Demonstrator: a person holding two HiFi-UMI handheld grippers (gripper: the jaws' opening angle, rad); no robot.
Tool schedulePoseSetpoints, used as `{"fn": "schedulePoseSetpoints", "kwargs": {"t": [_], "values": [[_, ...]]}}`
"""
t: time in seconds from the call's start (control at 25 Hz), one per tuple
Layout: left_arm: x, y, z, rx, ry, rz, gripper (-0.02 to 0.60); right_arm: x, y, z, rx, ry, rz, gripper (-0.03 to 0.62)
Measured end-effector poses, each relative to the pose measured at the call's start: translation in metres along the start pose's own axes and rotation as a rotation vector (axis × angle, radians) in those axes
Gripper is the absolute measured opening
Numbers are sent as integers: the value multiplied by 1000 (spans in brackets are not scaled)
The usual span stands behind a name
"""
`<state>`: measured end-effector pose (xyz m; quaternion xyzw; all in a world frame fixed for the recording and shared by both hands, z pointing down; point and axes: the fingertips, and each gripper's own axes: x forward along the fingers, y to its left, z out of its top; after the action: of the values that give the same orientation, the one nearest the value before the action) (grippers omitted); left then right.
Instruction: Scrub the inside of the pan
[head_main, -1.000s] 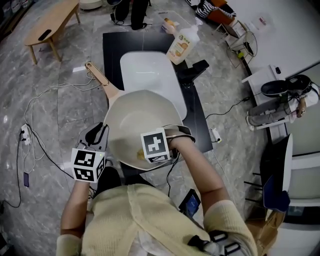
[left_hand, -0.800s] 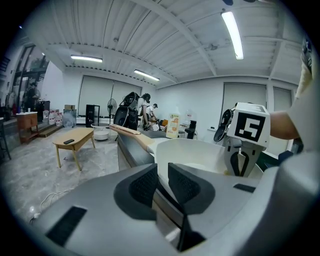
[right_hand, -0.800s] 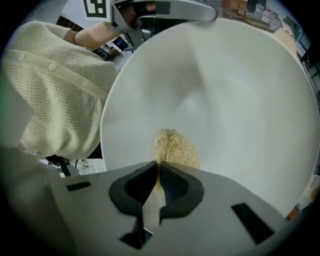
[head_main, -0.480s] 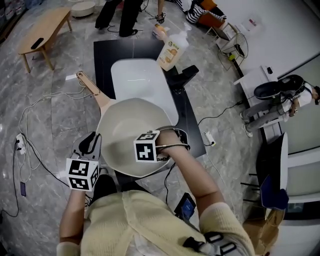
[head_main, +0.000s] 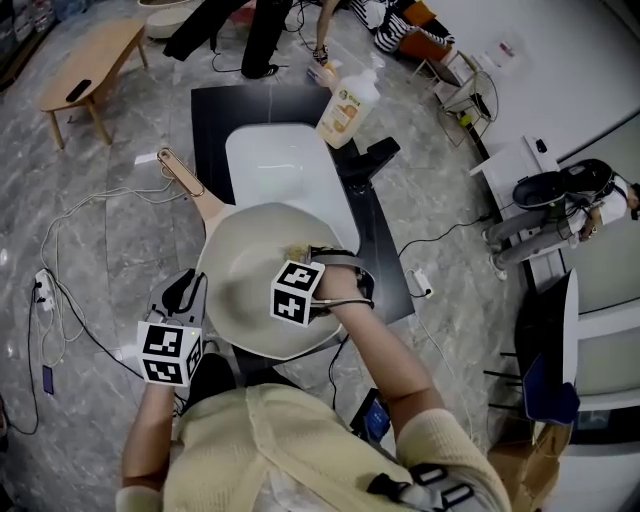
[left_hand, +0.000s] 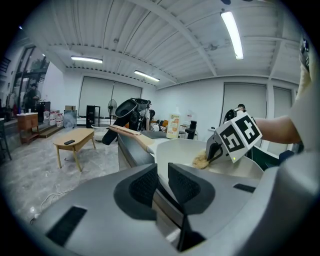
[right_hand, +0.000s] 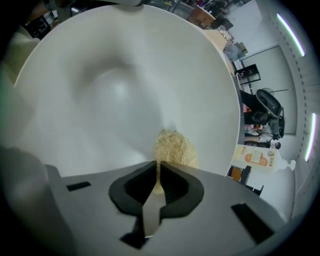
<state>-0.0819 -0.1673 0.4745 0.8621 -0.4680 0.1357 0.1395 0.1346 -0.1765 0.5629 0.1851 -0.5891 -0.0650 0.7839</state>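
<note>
A cream pan (head_main: 245, 285) with a wooden handle (head_main: 185, 177) is held over the black counter's near end. My left gripper (head_main: 196, 292) is shut on the pan's near-left rim; in the left gripper view its jaws (left_hand: 162, 186) pinch the pan wall (left_hand: 175, 150). My right gripper (head_main: 305, 262) is shut on a tan fibrous scrubber (head_main: 298, 253) pressed on the pan's inner wall. In the right gripper view the scrubber (right_hand: 172, 146) sticks out past my right gripper (right_hand: 157, 170) against the white pan inside (right_hand: 110, 90). From the left gripper view the scrubber (left_hand: 201, 161) shows under the right gripper's marker cube.
Beyond the pan lies a white sink basin (head_main: 285, 170) set in a black counter (head_main: 212, 110), with a black tap (head_main: 375, 155) and a soap bottle (head_main: 345, 110) at its far right. Cables (head_main: 70, 250) trail on the floor at left; a wooden bench (head_main: 85, 65) stands far left.
My right gripper has slid the scrubber from the pan's near rim toward its far side. The left gripper keeps its hold on the rim.
</note>
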Motion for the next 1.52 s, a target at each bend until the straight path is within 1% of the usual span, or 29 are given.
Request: {"fn": "schedulePoseSetpoints", "kwargs": {"t": [0.16, 0.32, 0.52, 0.92, 1.0, 1.08, 1.16, 1.24, 1.36, 1.52], "values": [[1, 0, -1, -4, -2, -3, 66, 4, -16, 9, 26, -33, -91, 34], [1, 1, -1, -9, 1, 2, 66, 8, -27, 20, 52, -74, -143, 34], [2, 0, -1, -4, 5, 1, 66, 5, -40, 36, 87, -154, -223, 34], [2, 1, -1, -7, 7, 9, 66, -9, -56, 74, 120, -308, -306, 34], [0, 1, -2, -7, 8, 14, 66, -14, -55, 83, 139, -364, -297, 34], [0, 1, -2, -10, 6, 16, 66, -21, -48, 91, 197, -450, -240, 34], [1, 0, -1, -13, 2, 16, 66, -31, -43, 96, 280, -530, -174, 33], [1, 0, 0, -14, 1, 17, 66, -39, -39, 97, 332, -577, -139, 34], [1, 0, -1, -18, 0, 19, 66, -44, -34, 95, 351, -579, -128, 34], [1, 1, -1, -23, -5, 21, 66, -42, -28, 86, 390, -532, -100, 34]]}}
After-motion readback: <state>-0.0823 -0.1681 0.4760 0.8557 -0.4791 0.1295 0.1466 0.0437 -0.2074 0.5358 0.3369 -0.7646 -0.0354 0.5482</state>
